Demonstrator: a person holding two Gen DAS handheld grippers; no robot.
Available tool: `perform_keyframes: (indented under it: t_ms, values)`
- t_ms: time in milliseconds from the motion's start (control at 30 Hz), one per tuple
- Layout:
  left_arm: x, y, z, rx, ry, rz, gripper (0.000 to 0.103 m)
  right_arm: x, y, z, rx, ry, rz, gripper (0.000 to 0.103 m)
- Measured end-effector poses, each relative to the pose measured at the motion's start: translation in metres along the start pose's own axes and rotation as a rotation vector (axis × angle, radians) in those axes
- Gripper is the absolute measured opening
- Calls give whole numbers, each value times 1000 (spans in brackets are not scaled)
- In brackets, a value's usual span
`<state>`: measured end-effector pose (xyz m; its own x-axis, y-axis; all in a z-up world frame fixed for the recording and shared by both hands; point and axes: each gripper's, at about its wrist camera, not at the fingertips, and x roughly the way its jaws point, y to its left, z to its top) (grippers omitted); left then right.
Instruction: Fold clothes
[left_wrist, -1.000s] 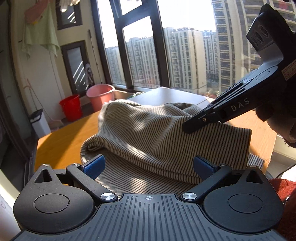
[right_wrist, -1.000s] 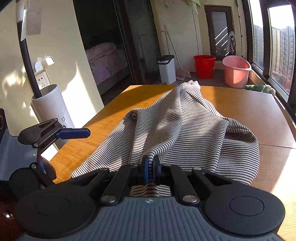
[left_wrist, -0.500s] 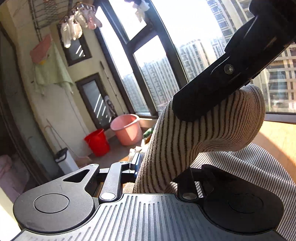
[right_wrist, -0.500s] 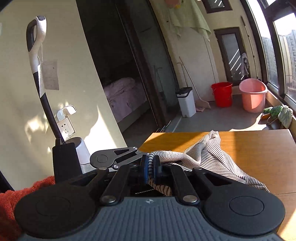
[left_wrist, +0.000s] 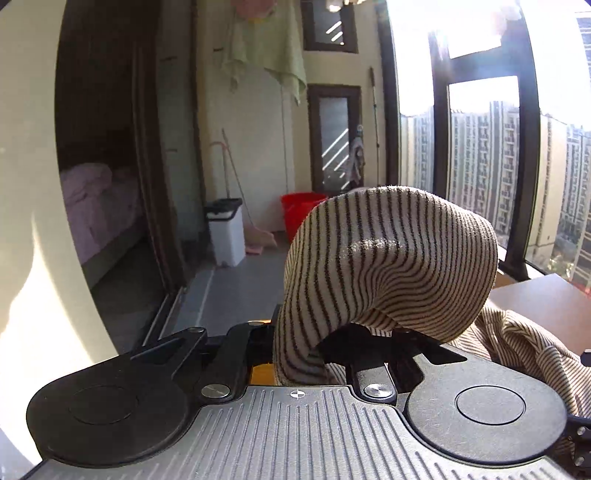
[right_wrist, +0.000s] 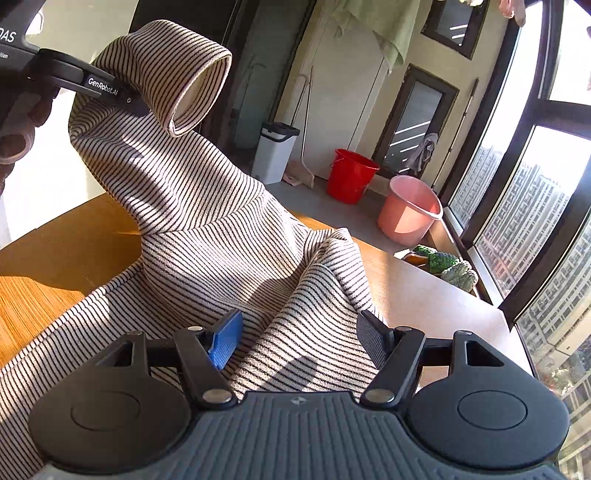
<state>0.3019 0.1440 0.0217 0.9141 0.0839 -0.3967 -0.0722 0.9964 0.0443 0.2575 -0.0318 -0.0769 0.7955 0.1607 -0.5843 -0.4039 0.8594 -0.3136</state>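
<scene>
A beige garment with thin dark stripes (right_wrist: 207, 206) lies partly on the wooden table (right_wrist: 55, 258). Its tube-shaped sleeve or neck end is lifted high at the upper left. My left gripper (right_wrist: 136, 105) is shut on that raised end, with a person's hand (right_wrist: 18, 125) behind it. In the left wrist view the striped cloth (left_wrist: 391, 258) curls over the left gripper (left_wrist: 295, 339) and hides its pads. My right gripper (right_wrist: 299, 332) hovers low over the garment's body. Its jaws are opening, with cloth below the gap and the pads not pressing on it.
A red bucket (right_wrist: 351, 175), a pink bucket (right_wrist: 410, 210) and a white bin (right_wrist: 275, 151) stand on the floor beyond the table. A green bundle (right_wrist: 443, 264) lies by the window on the right. A dark doorway opens at the back left.
My left gripper has shut on the striped cloth and carried it up and to the side. My right gripper has let go of the fold it pinched and spread its jaws, sinking toward the garment.
</scene>
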Motion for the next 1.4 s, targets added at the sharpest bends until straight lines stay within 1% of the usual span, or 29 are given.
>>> perform_keyframes:
  t_ms: [33,67,100,200,233,333,367,433,533,567,600,633,667,733,767,800,833,900,967,1033,1100,1167,1267,1300,1400]
  values:
    - [3,3,0,-8,8,1,15,4,-10,2,-2,19,28,34]
    - [6,8,-1,-20,16,3,15,8,-19,3,-4,38,57,11]
    - [8,11,-2,-31,21,4,15,7,-35,7,6,33,36,7]
    - [18,19,-3,-54,41,24,15,-7,-91,25,53,-17,-103,5]
    - [23,19,-4,-57,52,31,15,-9,-115,29,94,-25,-145,4]
    - [37,19,-13,-62,97,52,16,2,-169,22,211,10,-196,4]
    - [42,18,-18,-61,115,56,19,11,-179,15,233,30,-212,4]
    - [50,18,-25,-67,149,61,22,30,-189,-1,267,68,-219,4]
    - [58,21,-32,-80,196,70,23,56,-197,-28,341,113,-183,6]
    - [60,22,-33,-80,210,77,26,65,-199,-37,364,133,-182,10]
    - [59,23,-35,-85,223,85,27,71,-202,-44,381,142,-188,17]
    - [59,26,-37,-91,236,94,31,75,-205,-49,395,143,-194,22]
    - [56,30,-38,-108,252,103,38,74,-209,-52,414,134,-196,31]
    - [49,39,-40,-149,287,122,49,62,-216,-55,454,98,-193,42]
    - [44,44,-42,-177,305,118,52,52,-218,-56,469,75,-189,43]
    - [38,49,-44,-206,323,109,54,40,-219,-58,473,52,-181,44]
    - [31,53,-45,-245,342,84,55,26,-218,-61,472,28,-171,46]
    - [15,56,-49,-284,347,36,57,0,-218,-69,477,-7,-146,47]
    - [-1,51,-51,-282,320,-25,60,-23,-217,-82,497,-18,-110,47]
    - [-18,39,-50,-267,286,-78,64,-43,-212,-97,516,-4,-66,46]
    - [-34,27,-50,-258,263,-165,69,-64,-204,-112,541,11,-19,46]
    - [-47,5,-50,-239,248,-288,81,-80,-194,-128,596,31,41,46]
    - [-64,-29,-64,-168,257,-484,90,-94,-177,-151,675,67,98,46]
    - [-69,-42,-73,-127,265,-531,91,-98,-171,-158,693,78,110,46]
    - [-82,-69,-97,-16,292,-594,94,-106,-158,-177,780,106,168,46]
